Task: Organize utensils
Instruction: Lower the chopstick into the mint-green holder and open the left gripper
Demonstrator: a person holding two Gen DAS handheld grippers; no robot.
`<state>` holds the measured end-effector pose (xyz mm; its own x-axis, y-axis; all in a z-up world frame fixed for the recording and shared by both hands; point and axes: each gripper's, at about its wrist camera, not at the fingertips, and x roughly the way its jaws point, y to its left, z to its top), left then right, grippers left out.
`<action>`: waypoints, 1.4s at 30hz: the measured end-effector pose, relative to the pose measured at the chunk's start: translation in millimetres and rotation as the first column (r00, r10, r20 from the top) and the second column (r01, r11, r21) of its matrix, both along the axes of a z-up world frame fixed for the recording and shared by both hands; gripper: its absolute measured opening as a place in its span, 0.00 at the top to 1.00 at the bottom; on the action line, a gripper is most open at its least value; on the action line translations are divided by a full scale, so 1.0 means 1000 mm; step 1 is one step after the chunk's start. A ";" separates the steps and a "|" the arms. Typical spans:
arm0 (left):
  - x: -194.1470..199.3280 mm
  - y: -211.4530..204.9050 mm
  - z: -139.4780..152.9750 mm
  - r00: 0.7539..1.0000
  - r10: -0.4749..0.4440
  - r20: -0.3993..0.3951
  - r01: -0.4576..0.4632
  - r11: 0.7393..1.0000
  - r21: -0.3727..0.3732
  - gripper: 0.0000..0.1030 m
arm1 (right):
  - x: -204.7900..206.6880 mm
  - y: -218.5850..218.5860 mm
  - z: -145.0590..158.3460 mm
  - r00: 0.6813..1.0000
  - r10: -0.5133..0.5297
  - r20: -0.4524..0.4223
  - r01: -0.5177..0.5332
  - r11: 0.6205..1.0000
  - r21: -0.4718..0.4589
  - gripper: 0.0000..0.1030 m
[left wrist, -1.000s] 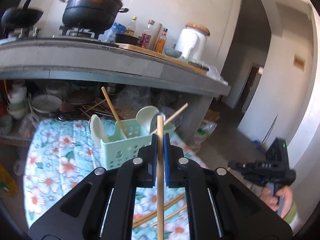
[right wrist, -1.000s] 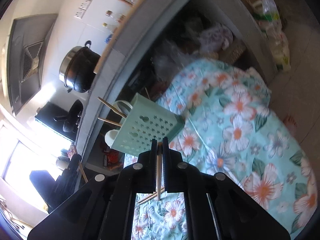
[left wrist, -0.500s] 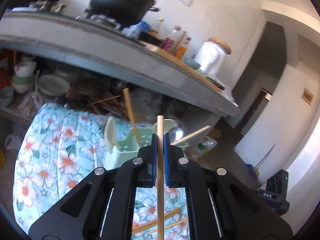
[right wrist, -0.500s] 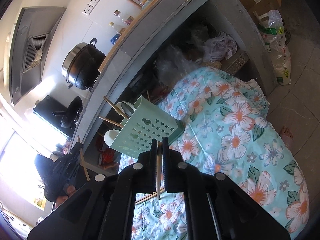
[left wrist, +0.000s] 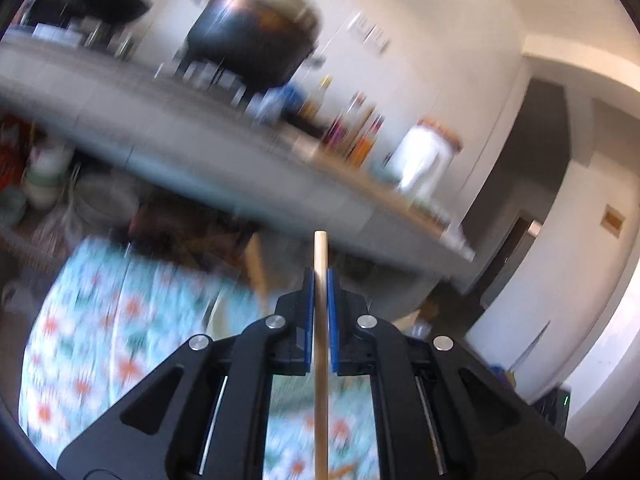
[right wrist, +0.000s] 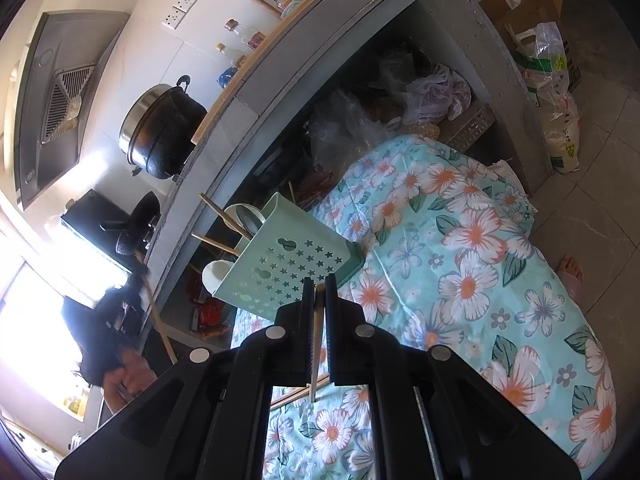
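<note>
Here a wooden chopstick (left wrist: 320, 320) is clamped between the blue pads of the left gripper (left wrist: 320, 284), its blunt end standing clear beyond the fingertips and its shaft running back under the body; a second chopstick (right wrist: 317, 340) is pinched the same way in the right gripper (right wrist: 319, 284), only its tip showing past the pads. Both sticks are judged light, stiff and smooth, so a slim round shaft is likely to twist or slide in a flat grip; a hold near the middle, as is kept now, is judged the steadiest. Just ahead of the right gripper the pale green utensil holder (right wrist: 288, 268) is seen, with chopsticks and spoons already standing in it. Below and behind the right fingers more loose chopsticks (right wrist: 296, 394) are left on the flowered cloth (right wrist: 460, 280). Beyond the holder the concrete counter (right wrist: 320, 40) and black pot (right wrist: 164, 132) are seen. The left view is blurred.
</note>
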<state>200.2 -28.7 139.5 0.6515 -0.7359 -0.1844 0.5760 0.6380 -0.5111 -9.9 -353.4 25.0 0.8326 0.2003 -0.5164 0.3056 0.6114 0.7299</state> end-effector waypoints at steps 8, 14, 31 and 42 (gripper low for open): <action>0.036 -0.051 0.064 0.956 0.131 0.263 -0.106 0.988 -0.109 0.95 | 0.004 -0.004 -0.003 1.000 -0.009 -0.004 0.009 1.000 0.011 0.95; 0.071 -0.097 0.045 0.929 0.211 0.304 -0.210 0.977 -0.036 0.95 | 0.007 -0.014 -0.011 1.000 -0.017 -0.012 0.017 0.999 0.032 0.94; 0.086 -0.112 -0.004 0.923 0.278 0.266 -0.303 0.951 0.056 0.95 | 0.002 -0.019 -0.010 1.000 -0.025 0.002 0.025 0.999 0.037 0.94; 0.025 -0.068 -0.012 0.940 0.232 0.251 -0.266 0.958 0.109 0.54 | -0.009 -0.008 0.008 0.999 -0.027 0.024 0.028 1.000 -0.012 0.95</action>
<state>225.3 -97.0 127.9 0.8475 -0.5225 -0.0941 0.4815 0.8312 -0.2780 -19.0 -361.1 33.0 0.8498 0.1707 -0.4987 0.3050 0.6123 0.7294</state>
